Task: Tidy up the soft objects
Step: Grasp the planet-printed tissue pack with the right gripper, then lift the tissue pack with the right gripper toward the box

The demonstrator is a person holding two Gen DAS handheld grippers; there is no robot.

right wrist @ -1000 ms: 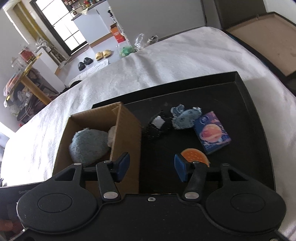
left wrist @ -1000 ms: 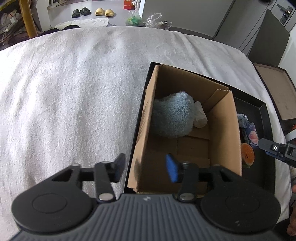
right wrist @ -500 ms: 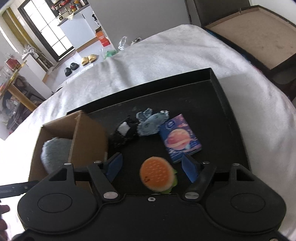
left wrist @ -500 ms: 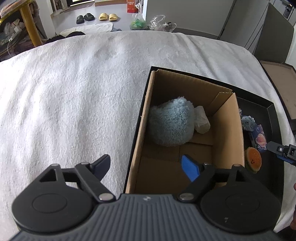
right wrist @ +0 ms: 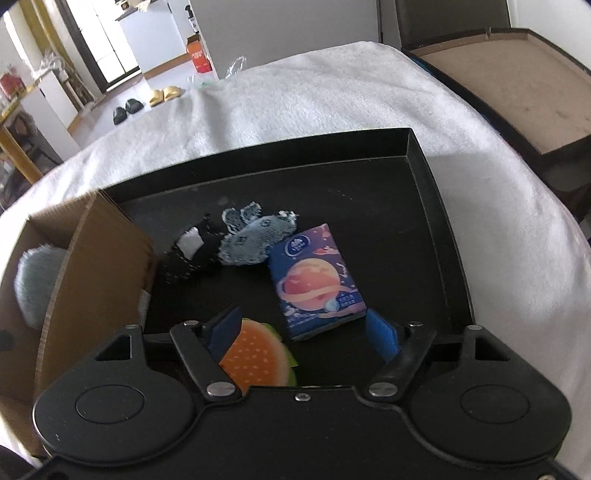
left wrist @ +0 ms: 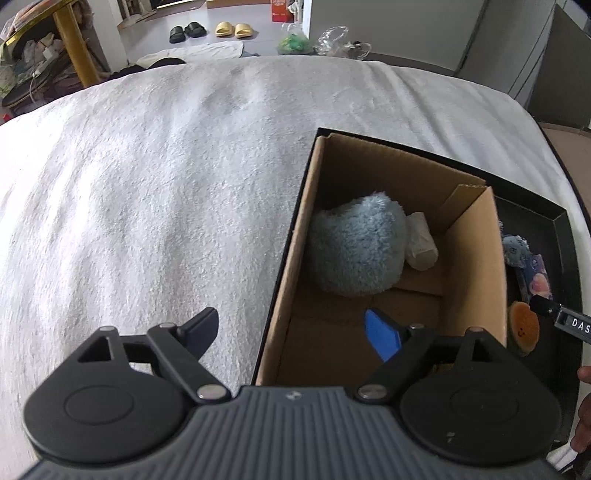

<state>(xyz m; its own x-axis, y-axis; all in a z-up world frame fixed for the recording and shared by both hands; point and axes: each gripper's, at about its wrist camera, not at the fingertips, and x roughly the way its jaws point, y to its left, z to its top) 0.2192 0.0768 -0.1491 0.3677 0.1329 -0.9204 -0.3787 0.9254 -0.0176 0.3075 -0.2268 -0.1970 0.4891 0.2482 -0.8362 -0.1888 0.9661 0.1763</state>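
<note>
A cardboard box (left wrist: 476,258) stands at the left of a black tray (right wrist: 439,206) and holds a fluffy blue plush (left wrist: 356,245) and a small white roll (left wrist: 421,242). My left gripper (left wrist: 291,332) is open, astride the box's left wall. On the tray lie an orange burger plush (right wrist: 255,360), a purple tissue pack (right wrist: 316,278), a blue sock (right wrist: 255,236) and a black sock (right wrist: 188,251). My right gripper (right wrist: 303,328) is open just above the burger plush, which lies by its left finger. The burger (left wrist: 522,326) also shows in the left wrist view.
The tray sits on a bed with a white fleecy blanket (left wrist: 147,184). A brown-lined open case (right wrist: 517,85) stands past the bed's right edge. Slippers (left wrist: 210,29) and bags lie on the floor beyond.
Both grippers have opened wider. The right gripper has moved right and closer over the tray, so the burger plush now lies by its left finger.
</note>
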